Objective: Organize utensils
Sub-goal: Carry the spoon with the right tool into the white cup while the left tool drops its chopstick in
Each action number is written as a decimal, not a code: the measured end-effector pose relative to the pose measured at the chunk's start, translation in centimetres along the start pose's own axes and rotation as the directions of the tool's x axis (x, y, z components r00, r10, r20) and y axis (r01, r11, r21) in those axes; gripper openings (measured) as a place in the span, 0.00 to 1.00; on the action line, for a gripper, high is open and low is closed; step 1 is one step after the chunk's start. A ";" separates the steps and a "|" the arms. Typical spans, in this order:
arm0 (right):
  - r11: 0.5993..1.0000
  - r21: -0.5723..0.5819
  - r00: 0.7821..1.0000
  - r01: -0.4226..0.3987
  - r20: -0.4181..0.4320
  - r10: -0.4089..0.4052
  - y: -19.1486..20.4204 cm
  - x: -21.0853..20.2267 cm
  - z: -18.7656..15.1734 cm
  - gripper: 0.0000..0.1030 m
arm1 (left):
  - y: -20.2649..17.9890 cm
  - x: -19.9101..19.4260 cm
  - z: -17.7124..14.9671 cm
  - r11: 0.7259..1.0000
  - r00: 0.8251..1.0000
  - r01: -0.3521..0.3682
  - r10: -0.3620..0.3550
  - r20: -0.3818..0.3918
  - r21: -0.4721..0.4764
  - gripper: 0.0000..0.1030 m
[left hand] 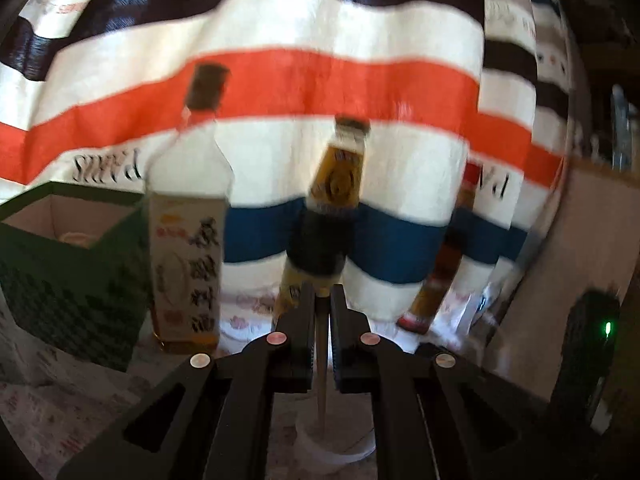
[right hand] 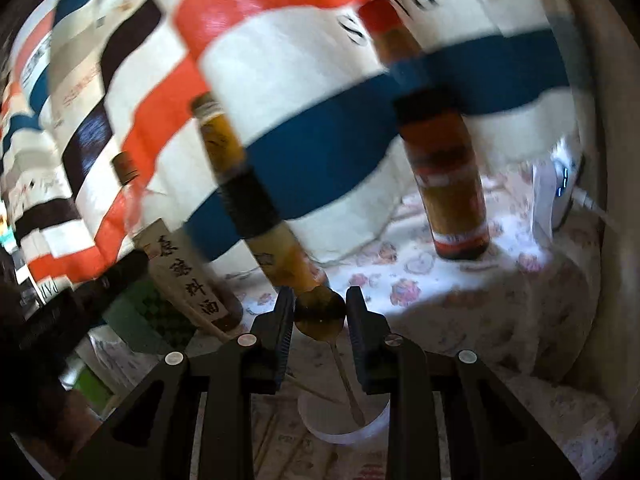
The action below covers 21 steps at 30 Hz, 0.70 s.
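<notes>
Ahead: amber glass bottles (left hand: 335, 204), striped cloth (left hand: 280, 68). Left gripper (left hand: 321, 300) clenched on thin wooden stick (left hand: 322, 364); right gripper (right hand: 320, 308) grasping brown wooden spoon (right hand: 320, 314).

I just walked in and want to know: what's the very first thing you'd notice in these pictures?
The big striped cloth in orange, navy, blue and cream fills the whole background. In front of it stand three bottles on the flowery tablecloth; the yellow-labelled bottle is in the middle. Up close, the left gripper pinches a thin wooden stick, and the right gripper holds a brown spoon over a white cup.
</notes>
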State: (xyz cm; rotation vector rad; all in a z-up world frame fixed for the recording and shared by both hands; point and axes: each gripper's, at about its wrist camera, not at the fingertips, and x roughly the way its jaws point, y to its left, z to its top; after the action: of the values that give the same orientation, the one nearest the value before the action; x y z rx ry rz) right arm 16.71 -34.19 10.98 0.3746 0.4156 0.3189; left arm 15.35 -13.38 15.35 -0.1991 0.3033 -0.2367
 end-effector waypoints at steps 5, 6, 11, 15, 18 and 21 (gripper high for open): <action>0.999 0.026 0.995 -0.027 -0.092 0.029 -0.9 2.1 -0.6 0.27 | -0.4 1.3 -1.7 0.999 0.999 -0.042 0.042 -0.008 0.020 0.06; 1.000 0.013 0.993 -0.017 -0.120 0.018 -0.8 2.5 -0.7 0.27 | -0.3 1.5 -1.8 0.999 0.999 -0.039 0.040 -0.014 0.025 0.06; 1.000 0.007 0.991 -0.012 -0.134 0.013 -0.6 3.1 -1.2 0.28 | -0.2 2.4 -2.3 0.997 0.998 -0.056 0.057 -0.029 0.052 0.06; 0.999 0.042 0.987 -0.009 -0.160 0.016 -1.6 3.8 -1.2 0.28 | 0.8 2.3 -2.3 1.000 0.999 -0.015 0.015 -0.034 0.007 0.06; 0.998 0.059 0.970 -0.019 -0.240 0.033 -2.1 4.9 -1.5 0.30 | 1.4 1.8 -2.1 1.000 1.000 -0.016 0.016 -0.017 0.005 0.11; 0.998 0.047 0.977 0.046 -0.209 -0.035 -1.7 4.2 -1.4 0.73 | 1.5 0.9 -2.0 0.997 0.998 -0.061 0.061 -0.007 0.038 0.29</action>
State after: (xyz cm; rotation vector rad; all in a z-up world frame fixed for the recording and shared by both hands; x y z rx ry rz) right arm 20.09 -33.77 7.68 0.3839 0.6374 0.3089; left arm 15.83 -12.54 12.87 -0.1510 0.3125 -0.1828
